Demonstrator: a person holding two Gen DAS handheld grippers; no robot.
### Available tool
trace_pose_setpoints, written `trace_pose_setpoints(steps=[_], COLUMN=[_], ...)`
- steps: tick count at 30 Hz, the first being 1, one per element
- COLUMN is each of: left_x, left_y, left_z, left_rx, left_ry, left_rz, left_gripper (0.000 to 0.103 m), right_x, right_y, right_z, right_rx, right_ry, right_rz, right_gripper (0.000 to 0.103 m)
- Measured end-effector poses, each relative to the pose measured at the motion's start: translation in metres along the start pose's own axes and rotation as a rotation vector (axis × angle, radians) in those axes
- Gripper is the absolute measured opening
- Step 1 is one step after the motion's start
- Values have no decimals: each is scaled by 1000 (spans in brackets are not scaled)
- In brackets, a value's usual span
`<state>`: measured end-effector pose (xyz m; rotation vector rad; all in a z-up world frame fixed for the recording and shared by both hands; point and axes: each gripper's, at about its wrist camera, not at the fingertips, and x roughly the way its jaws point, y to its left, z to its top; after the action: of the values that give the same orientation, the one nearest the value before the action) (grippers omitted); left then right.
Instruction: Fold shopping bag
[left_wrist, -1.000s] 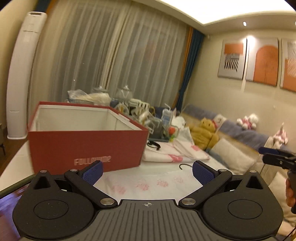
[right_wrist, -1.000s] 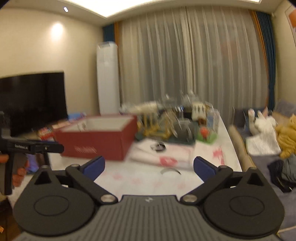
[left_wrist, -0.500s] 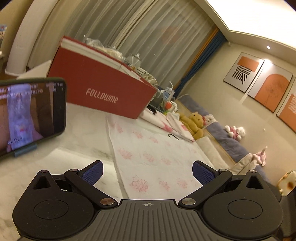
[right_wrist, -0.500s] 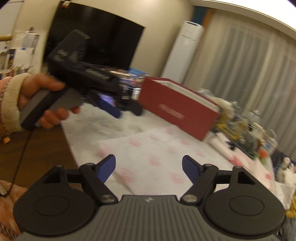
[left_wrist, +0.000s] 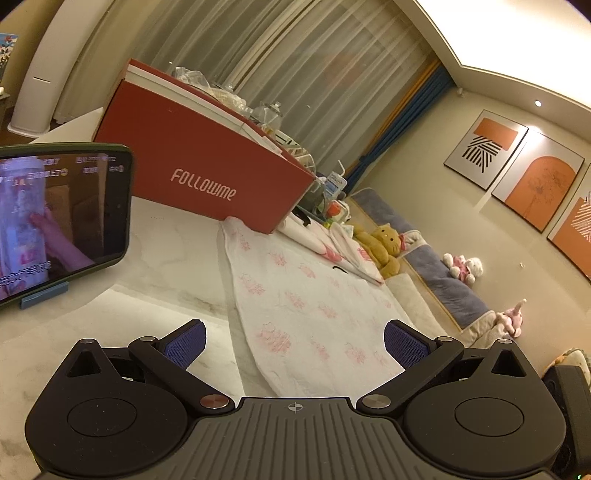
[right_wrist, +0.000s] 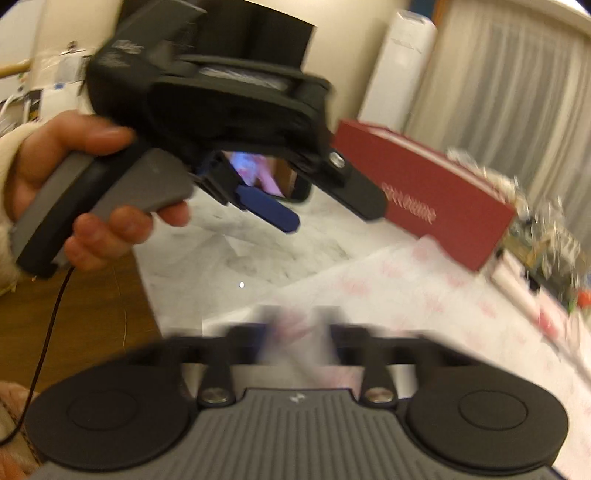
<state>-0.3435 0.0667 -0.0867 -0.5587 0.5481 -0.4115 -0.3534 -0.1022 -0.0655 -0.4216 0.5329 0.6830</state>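
The shopping bag is white with pink prints and lies flat on the marble table. My left gripper hovers open over the bag's near end, nothing between its blue pads. In the right wrist view the same left gripper shows at the upper left, held in a hand. My right gripper is blurred low at the edge of the bag. Its jaws are closing and stand nearly together, with a bunch of white and pink fabric pinched between them.
A red box marked FOLLOWME stands at the bag's far end, with jars and clutter behind it. A phone on a stand plays video at the left. Folded printed bags lie beside the box. A sofa with plush toys runs along the table's right side.
The left gripper sank and rolled over the table, staying open. The right gripper swung down to the bag's near edge and its jaws went from wide open to closed on fabric.
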Motion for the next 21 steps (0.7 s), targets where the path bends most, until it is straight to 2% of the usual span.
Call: trace_pose_setpoints(steps=[5,8,10,15,21], left_x=[9,23,32,50,59], left_y=[1,6,5,-10,-20], left_z=[0,-2,-4,-9,-9], left_rx=[-76,-190,-226,-226,-231], left_ry=[25,62,86,111,113], left_rz=[-77,-140,-161,-186,-174], left_gripper=[103,103,103,103,103], right_x=[-32,-58,-73,-95,-106], right_y=[-18,-25,-25,-21,-19], right_z=[-9,-16,-22,-37,-44], right_rx=[101,142,141,148,152], right_ry=[-85,-141,-167,-204,-234], right_rz=[3,12,12,45,88], right_gripper=[0,0,0,0,0])
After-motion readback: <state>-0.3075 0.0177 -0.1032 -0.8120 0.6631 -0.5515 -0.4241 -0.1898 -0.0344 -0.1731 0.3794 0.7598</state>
